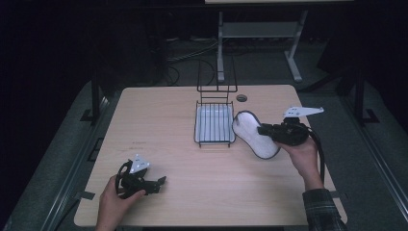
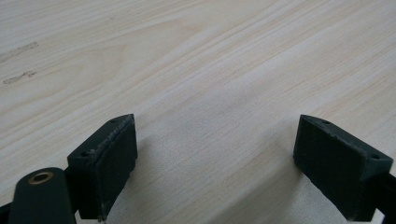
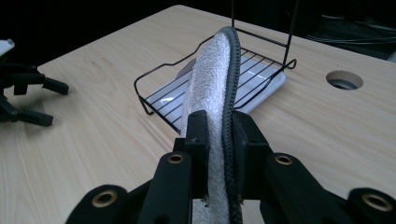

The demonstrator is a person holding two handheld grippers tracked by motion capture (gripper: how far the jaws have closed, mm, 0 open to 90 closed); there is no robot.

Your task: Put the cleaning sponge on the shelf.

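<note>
While the white, dark-edged pad [image 3: 212, 88] is already clamped at one end between the jaws of the right gripper [image 3: 215, 140], it has not reached the wire rack [image 1: 215, 124]: in the high view the pad [image 1: 254, 134] hangs in the air just to the right of the rack, its upper end close to the rack's right rim, lifted off the table [image 1: 159, 144]. The right gripper [image 1: 263, 130], grasping the pad, sits further right of the rack, in the person's right hand [image 1: 300, 151]. So the pick-up looks done; what seems left is carrying the pad over the rack's edge, lowering it onto the wires above the white tray [image 1: 214, 121] that lies under them, and letting go. Whether it is meant to lie flat or stand upright against the rack's tall back frame I cannot tell. Well to the left of the rack and nearer the person, the left gripper [image 1: 161, 182] rests low over the table in the left hand [image 1: 113, 199]; in its own view the left gripper [image 2: 215, 158] has its jaws spread wide with bare wood between them, holding nothing.
</note>
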